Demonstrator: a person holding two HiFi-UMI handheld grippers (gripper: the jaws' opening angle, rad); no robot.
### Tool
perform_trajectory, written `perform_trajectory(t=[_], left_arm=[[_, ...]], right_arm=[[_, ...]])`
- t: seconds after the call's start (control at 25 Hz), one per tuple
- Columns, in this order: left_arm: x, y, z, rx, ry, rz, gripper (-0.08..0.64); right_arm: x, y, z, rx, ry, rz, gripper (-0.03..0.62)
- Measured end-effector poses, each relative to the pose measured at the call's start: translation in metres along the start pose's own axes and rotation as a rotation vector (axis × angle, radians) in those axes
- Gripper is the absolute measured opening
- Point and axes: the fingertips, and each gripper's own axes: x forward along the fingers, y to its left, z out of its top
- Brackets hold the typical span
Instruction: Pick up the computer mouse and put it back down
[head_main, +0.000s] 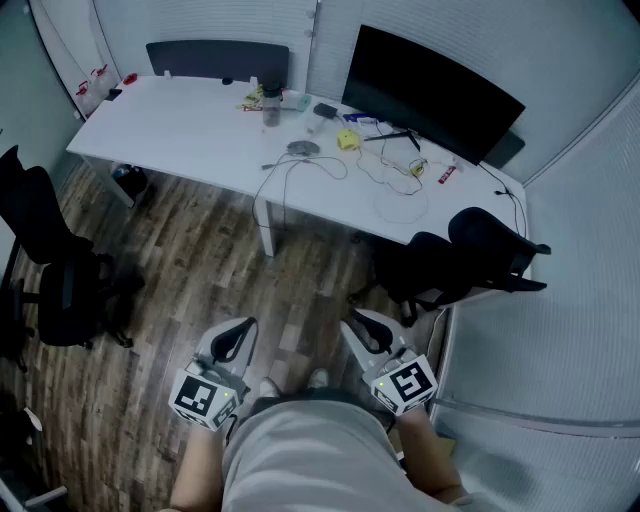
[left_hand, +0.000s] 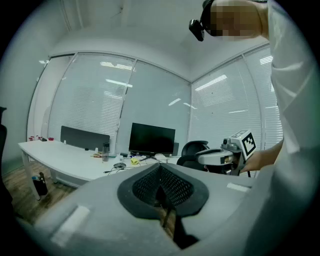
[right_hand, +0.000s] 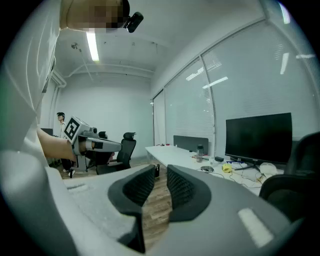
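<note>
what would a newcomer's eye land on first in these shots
First come the two pale handheld grippers with black-and-white marker cubes, the left gripper and the right gripper, held low over the brown wood-plank floor with nothing between their jaws. Beyond them a cluttered long white desk carries a large black monitor at its right end. A black office chair stands in front of that end.

White desk (head_main: 190, 130) — black monitor (head_main: 430, 95)
</note>
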Motion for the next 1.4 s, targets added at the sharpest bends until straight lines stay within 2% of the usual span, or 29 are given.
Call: perform_trajectory(t=[0.48,0.72,0.84,1.12,1.4], left_arm=[[0.069,-0.016,-0.001,0.008,0.029,0.005,0.008],[0.097,-0.030,-0.007,0.022,0.062,0.025,0.008],[0.109,-0.029,-0.014,0.026,0.079,0.035,0.008],[0.140,0.017,-0.022,0.010,0.091,0.046,0.008],[0.180,0.097,-0.011,0.014,0.094,-0.007,0.008]], right_arm=[[-0.012,-0.060,-0.004,0.029,-0.004,0.019,0.072],[-0.021,-0.094,-0.019,0.110,-0.029,0.023,0.072],[-0.017,-0.107,-0.026,0.122,-0.030,0.028,0.072],[0.027,-0.134,-0.027,0.108,-0.005,0.030,0.072],[0.109,-0.164,-0.009,0.092,0.033,-0.014,0.072]])
